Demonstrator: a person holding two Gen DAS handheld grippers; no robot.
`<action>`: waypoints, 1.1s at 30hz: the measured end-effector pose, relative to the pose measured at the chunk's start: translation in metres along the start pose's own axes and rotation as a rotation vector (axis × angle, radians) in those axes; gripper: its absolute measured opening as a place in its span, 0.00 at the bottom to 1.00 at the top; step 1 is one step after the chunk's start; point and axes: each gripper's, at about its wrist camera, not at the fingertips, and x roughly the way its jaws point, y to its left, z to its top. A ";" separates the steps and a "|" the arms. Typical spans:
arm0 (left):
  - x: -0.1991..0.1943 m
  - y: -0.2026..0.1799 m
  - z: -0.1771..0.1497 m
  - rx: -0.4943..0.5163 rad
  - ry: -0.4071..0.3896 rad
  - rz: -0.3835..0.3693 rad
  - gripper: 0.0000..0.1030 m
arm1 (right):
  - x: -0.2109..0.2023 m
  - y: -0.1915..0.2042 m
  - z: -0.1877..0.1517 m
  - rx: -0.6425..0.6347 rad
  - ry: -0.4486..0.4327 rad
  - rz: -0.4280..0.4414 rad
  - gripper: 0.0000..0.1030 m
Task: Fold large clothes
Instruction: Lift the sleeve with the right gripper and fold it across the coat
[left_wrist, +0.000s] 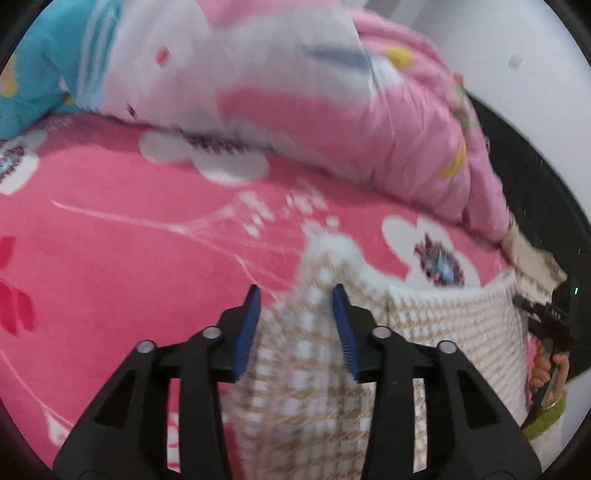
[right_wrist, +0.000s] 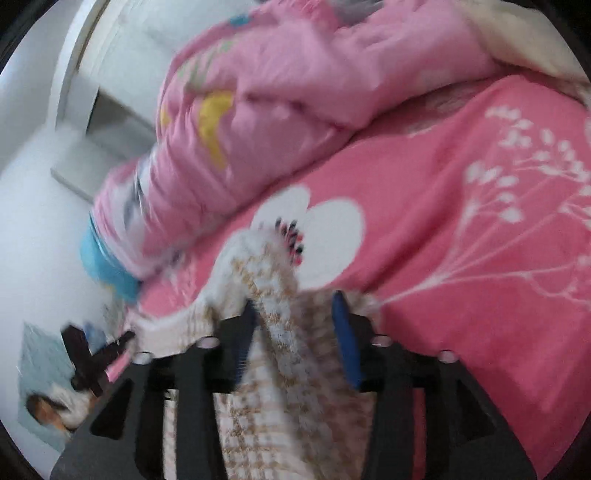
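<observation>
Both grippers stand partly open over the bed, the checked garment (left_wrist: 306, 387) lying loose between the left gripper (left_wrist: 297, 295) pads and likewise in the right gripper (right_wrist: 295, 302). Only the left view shows a hand (left_wrist: 550, 365) beside the garment's far edge. Farther off, a pink quilt (right_wrist: 280, 103) lies heaped on the pink sheet (left_wrist: 129, 251).

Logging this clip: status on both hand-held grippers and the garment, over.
Left hand-held gripper open, right hand-held gripper open. Checked knit garment between both pairs of pads, not pinched, draped on pink bedsheet. Rumpled pink quilt heaped just beyond.
</observation>
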 end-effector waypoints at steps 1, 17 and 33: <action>-0.010 0.002 0.003 -0.012 -0.028 -0.002 0.39 | -0.010 0.003 0.001 -0.007 -0.038 -0.024 0.47; 0.066 0.063 -0.013 -0.510 0.206 -0.429 0.34 | 0.039 -0.006 0.007 0.162 0.054 0.126 0.42; -0.079 -0.054 -0.142 0.096 0.078 -0.170 0.60 | -0.079 0.038 -0.162 -0.161 0.036 0.070 0.64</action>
